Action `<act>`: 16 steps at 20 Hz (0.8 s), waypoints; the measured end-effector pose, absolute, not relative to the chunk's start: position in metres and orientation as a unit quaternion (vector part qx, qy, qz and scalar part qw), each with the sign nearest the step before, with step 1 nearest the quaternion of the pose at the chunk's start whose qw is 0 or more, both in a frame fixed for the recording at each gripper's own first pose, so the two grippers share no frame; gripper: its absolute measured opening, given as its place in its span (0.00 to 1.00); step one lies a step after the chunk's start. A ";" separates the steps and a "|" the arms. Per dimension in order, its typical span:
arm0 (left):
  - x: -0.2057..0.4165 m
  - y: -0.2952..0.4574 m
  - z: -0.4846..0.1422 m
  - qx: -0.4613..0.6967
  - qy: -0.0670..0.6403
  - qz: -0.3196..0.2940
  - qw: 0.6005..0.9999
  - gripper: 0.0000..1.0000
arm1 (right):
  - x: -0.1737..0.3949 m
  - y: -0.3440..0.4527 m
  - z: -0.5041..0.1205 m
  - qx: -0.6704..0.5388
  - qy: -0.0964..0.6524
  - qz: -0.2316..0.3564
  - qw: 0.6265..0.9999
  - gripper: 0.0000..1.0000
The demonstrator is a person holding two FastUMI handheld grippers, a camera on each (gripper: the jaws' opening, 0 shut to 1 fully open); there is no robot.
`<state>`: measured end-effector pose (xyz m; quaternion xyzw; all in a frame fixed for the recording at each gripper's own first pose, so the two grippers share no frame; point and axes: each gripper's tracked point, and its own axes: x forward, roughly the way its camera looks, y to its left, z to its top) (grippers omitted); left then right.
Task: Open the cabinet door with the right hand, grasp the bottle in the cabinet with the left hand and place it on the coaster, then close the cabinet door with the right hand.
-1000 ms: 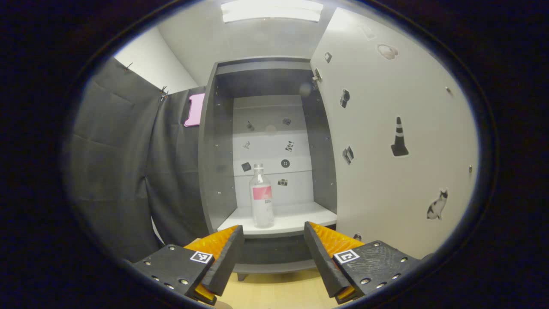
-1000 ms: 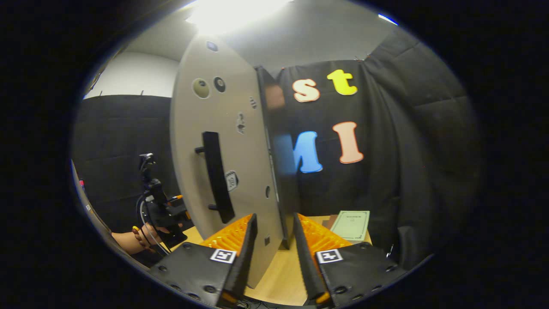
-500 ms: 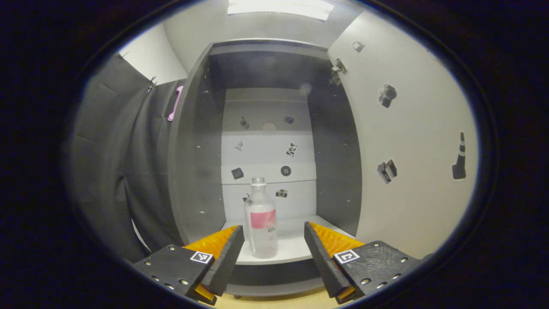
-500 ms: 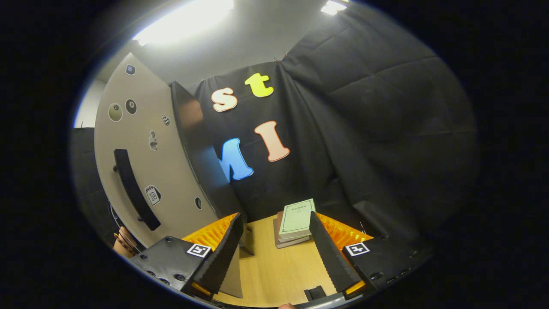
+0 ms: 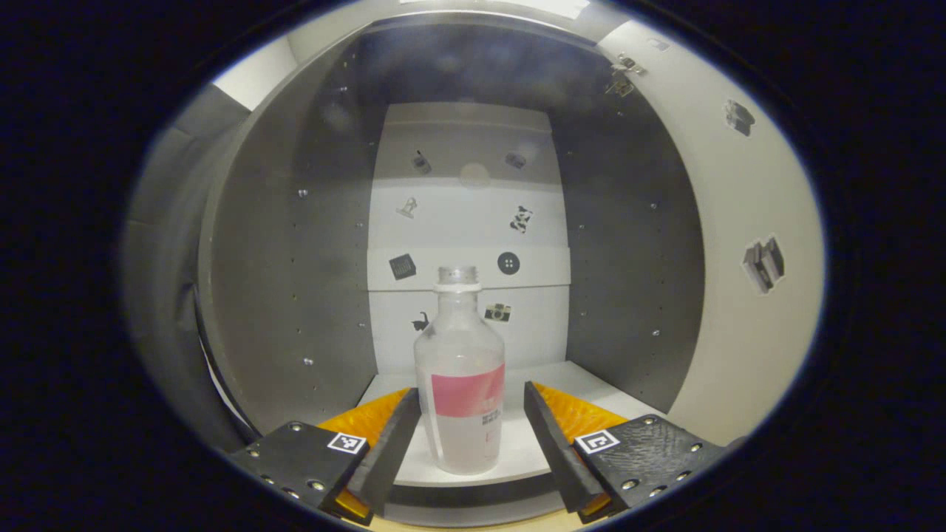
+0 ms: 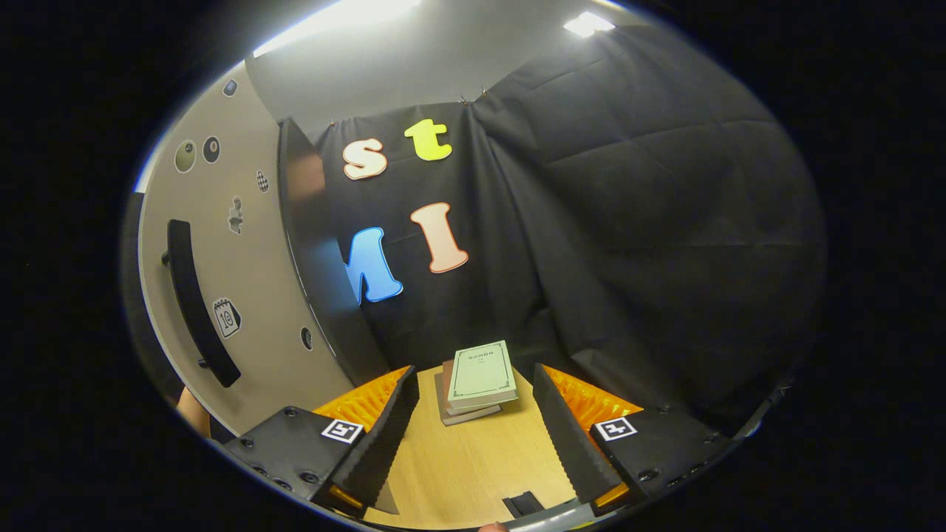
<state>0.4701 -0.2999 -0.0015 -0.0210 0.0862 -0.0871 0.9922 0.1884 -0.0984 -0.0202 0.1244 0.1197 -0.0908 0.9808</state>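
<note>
Your left claw [image 5: 471, 432] is spread wide at the mouth of the grey cabinet [image 5: 281, 244], its two fingers flanking the clear plastic bottle with the pink label band [image 5: 460, 384]. The finger on the left of the left gripper view looks to lie right against the bottle's side near the label; whether it really touches cannot be told. The other finger stands a little apart from the bottle, so nothing is clamped. The bottle stands upright near the front edge of the white cabinet shelf [image 5: 591, 388], with a clear screw neck at its top and its lower part looking cloudy. Behind it, the pale back panel [image 5: 467, 214] carries several small dark stickers. The pale cabinet door [image 5: 739, 258] is swung open along the right of that view, also with stickers on its inner face.

Your right claw [image 6: 473, 436] is likewise spread apart and holds nothing. It hangs over the light wooden surface [image 6: 458, 480], facing the black cloth wall. Between its fingers and farther off lies a small stack of books with a pale green cover on top [image 6: 477, 378], resting on the surface close to the cloth. On the left of the right gripper view you see the outer face of the open door [image 6: 244, 310], with its long black bar handle [image 6: 194, 299] and a few stickers. The door is well clear of your right claw.
</note>
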 end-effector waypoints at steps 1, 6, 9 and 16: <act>0.474 -0.301 -0.006 -0.024 0.091 -0.090 0.991 0.87 | 0.190 -0.096 -0.022 0.124 0.124 -0.089 0.980 0.98; 0.474 -0.298 -0.008 -0.029 0.100 -0.103 0.989 0.73 | 0.205 -0.088 -0.038 0.129 0.142 -0.083 0.978 0.98; 0.464 -0.288 0.001 -0.036 0.086 -0.098 0.991 0.72 | 0.213 -0.082 -0.041 0.130 0.144 -0.068 0.979 0.98; 0.405 -0.245 0.034 -0.045 0.039 -0.069 0.996 0.72 | 0.234 -0.073 -0.049 0.128 0.148 -0.026 0.980 0.98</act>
